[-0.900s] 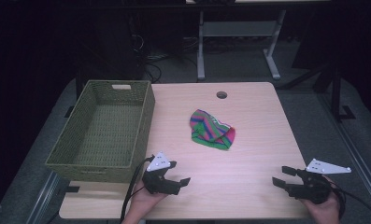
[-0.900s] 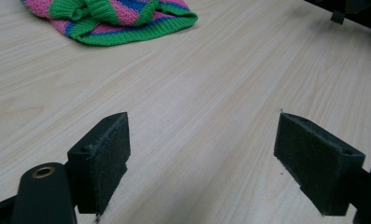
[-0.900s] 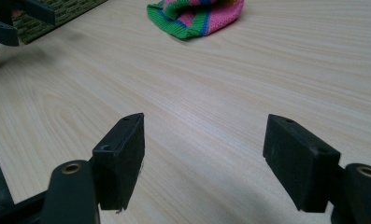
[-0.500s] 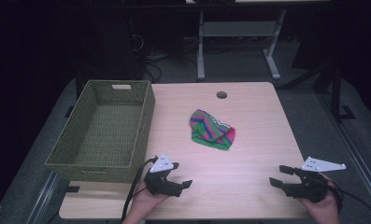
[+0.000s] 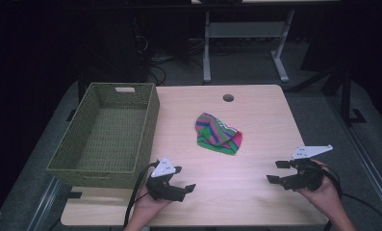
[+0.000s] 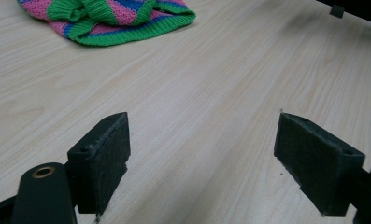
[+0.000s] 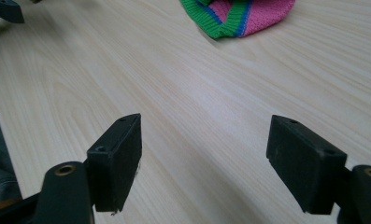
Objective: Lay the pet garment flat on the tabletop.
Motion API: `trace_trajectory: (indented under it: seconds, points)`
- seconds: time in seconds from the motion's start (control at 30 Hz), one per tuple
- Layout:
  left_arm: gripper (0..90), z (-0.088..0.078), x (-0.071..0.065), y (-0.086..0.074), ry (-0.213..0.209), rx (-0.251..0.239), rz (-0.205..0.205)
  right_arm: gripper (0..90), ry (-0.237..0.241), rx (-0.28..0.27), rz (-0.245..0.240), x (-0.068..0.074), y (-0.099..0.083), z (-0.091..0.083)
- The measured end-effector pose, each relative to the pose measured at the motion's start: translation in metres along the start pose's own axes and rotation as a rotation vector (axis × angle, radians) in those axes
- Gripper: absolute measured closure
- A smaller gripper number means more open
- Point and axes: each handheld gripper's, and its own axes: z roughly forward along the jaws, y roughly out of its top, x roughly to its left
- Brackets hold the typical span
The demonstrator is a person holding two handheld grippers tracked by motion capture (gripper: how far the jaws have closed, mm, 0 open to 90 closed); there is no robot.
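Striped knit cloth (image 5: 217,134) lies crumpled mid-table, a bit far of centre, well apart from both grippers, nothing touching it. Left gripper (image 5: 184,180) sits at the near edge, just right of the basket's near corner, jaws spread wide, nothing between them, aimed right and far toward the cloth. Right gripper (image 5: 278,172) is near the right near corner, jaws also spread, empty, pointing left. Green woven basket (image 5: 147,130) stands on the table's left side, overhanging its left edge. Wooden table (image 5: 256,110) has a small round hole (image 5: 228,97) at the far edge.
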Motion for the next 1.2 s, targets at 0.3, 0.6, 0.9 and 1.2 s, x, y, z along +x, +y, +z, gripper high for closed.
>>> trace_trajectory:
  seconds: [0.3,0.6,0.9,1.2]
  points:
    - [18.2,-0.002,0.002,0.001,0.001,-0.013,0.004,24.2,0.043,0.08,-0.022,-0.003,0.035,0.006]
    - [18.2,-0.004,0.003,0.0,0.003,-0.013,-0.002,23.7,0.048,0.125,-0.064,-0.007,0.075,0.01]
    - [18.2,-0.003,0.002,0.001,-0.003,-0.013,0.002,23.8,0.045,0.167,-0.106,-0.007,0.104,0.021]
    - [18.2,-0.003,0.003,0.001,-0.007,-0.016,-0.001,23.8,0.061,0.206,-0.139,-0.007,0.124,0.043]
